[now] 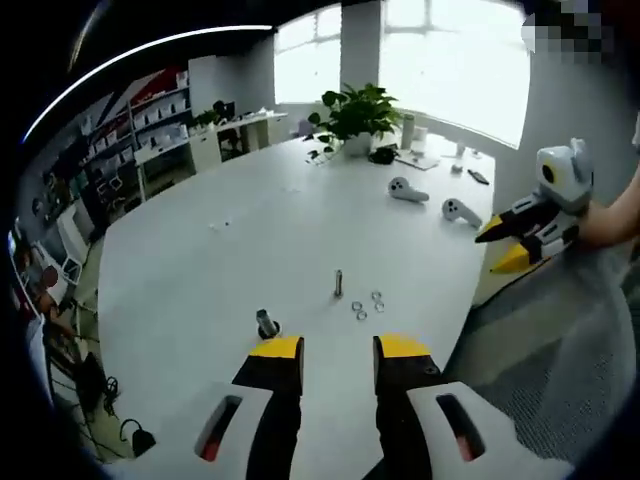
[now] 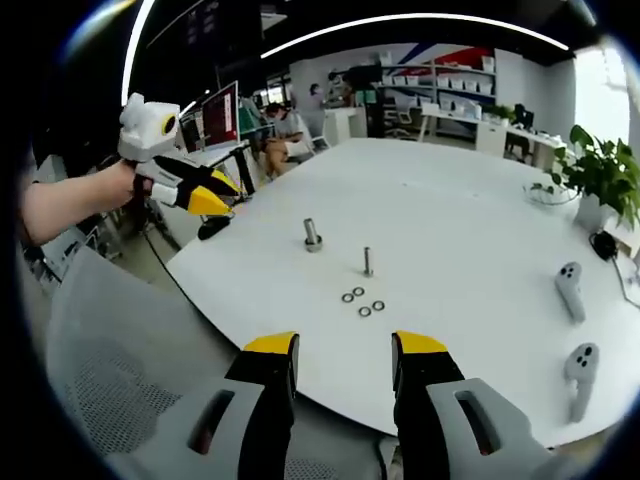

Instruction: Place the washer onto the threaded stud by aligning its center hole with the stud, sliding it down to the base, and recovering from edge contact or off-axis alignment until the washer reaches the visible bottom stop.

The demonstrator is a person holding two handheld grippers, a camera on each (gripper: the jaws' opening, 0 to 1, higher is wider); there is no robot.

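White table (image 2: 450,230), silver washers (image 2: 363,301), yellow-tipped black right gripper (image 2: 344,352).

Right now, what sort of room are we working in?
Probably an office or lab: a large white meeting table, shelving with boxes, a monitor at a desk, and VR controllers lying on the table.

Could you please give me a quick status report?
Left claw and right claw open, empty. Small silver metal washers loose on white table beside upright threaded stud. Nothing blocking.
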